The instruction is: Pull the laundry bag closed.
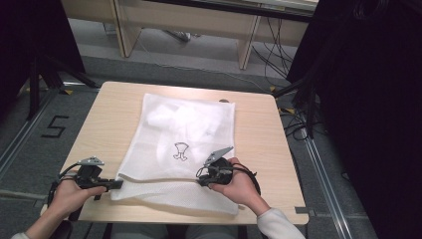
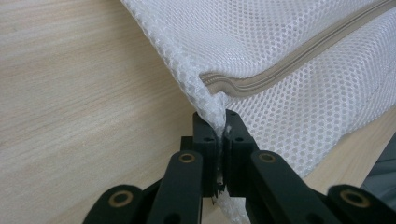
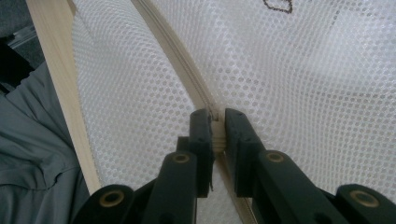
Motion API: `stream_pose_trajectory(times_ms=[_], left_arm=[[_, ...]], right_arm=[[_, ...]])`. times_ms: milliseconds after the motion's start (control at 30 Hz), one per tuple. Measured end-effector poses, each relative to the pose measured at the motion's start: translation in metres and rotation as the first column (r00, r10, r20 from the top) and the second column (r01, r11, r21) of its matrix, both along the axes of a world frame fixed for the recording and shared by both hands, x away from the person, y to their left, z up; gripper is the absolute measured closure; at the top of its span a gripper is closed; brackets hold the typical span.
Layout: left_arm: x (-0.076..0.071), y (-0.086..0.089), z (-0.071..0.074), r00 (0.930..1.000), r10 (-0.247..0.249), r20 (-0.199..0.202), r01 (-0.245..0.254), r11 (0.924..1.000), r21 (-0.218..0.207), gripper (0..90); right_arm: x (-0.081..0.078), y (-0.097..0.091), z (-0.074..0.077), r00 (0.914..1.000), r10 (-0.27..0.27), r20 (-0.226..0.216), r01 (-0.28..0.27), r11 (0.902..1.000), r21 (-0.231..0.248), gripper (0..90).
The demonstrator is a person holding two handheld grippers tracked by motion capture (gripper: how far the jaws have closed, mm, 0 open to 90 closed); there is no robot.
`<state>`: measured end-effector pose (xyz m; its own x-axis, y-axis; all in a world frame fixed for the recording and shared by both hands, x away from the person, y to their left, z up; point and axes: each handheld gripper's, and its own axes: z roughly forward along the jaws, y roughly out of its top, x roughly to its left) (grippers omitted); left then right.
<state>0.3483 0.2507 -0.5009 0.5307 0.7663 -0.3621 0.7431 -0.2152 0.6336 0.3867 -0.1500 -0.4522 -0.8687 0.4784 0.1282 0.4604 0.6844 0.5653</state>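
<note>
Wooden table: mesh bag pinched in both grippers' closed fingers.

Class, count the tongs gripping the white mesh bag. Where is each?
2. The left tongs pinch the mesh bag at its near-left corner; the right tongs clamp its zipper further right.

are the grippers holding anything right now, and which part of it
Both hold the white mesh bag. The left gripper is shut on the bag's corner, at the end of the zipper. The right gripper is shut on the zipper itself, farther along that edge.
</note>
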Motion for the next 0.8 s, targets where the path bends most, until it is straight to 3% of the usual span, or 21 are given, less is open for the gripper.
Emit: stream_pose_trajectory(times_ms=[800], left_arm=[[0.0, 0.0, 0.0, 1.0, -0.001, 0.0, 0.001, 1.0, 0.004, 85.3]], right_arm=[[-0.002, -0.011, 0.0, 0.9998, -0.017, 0.01, 0.017, 0.9998, -0.007, 82.5]])
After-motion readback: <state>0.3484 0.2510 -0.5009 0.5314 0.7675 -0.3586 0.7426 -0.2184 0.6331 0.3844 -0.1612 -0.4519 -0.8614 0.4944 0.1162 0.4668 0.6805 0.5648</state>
